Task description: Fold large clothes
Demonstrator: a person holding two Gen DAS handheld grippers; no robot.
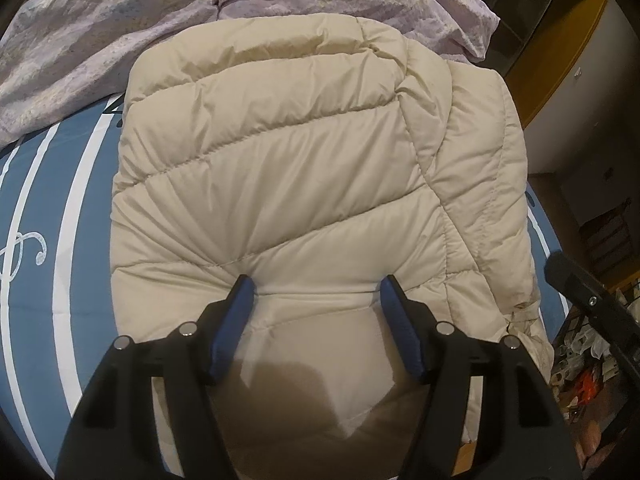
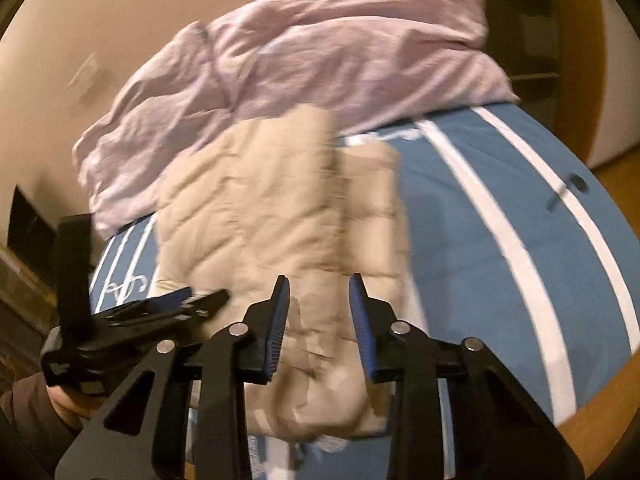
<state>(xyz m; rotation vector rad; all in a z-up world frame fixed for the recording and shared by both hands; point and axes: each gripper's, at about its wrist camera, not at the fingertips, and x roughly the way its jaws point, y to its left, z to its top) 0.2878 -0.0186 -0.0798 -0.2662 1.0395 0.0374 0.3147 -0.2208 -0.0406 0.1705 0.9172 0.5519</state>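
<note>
Lying folded on the blue bedsheet with white stripes [image 1: 36, 248] is the beige quilted puffer jacket [image 1: 280, 168], a compact padded bundle with one layer lapped over along its right side in the left wrist view. Crumpled lilac duvet [image 1: 100, 32] sits heaped just beyond the jacket's far edge, touching or overlapping it there.

Left gripper [image 1: 318, 290]: black frame, blue pads, jaws spread wide. Tips sit over the near part of the jacket; fabric fills the gap between the fingers, pads not pressing it. Can't tell if the tips touch the cloth. Nothing pinched.

Right gripper [image 2: 319, 290]: same build, jaws partly apart, narrower gap than the left. Right wrist view is motion-blurred. Jacket fabric shows behind and between the pads, but a grip can't be confirmed: pads appear clear of the cloth, so I read it as not holding.

From the right wrist view the left gripper shows at lower left, over the jacket's near left edge, with a hand [image 2: 66, 402] in a dark sleeve [image 2: 28, 412] behind it. A black part of the right gripper pokes in at the right edge of the left wrist view.

Wooden floor [image 2: 616, 412] visible past the bed corner; cluttered items at lower right of the left wrist view, too small to identify.
</note>
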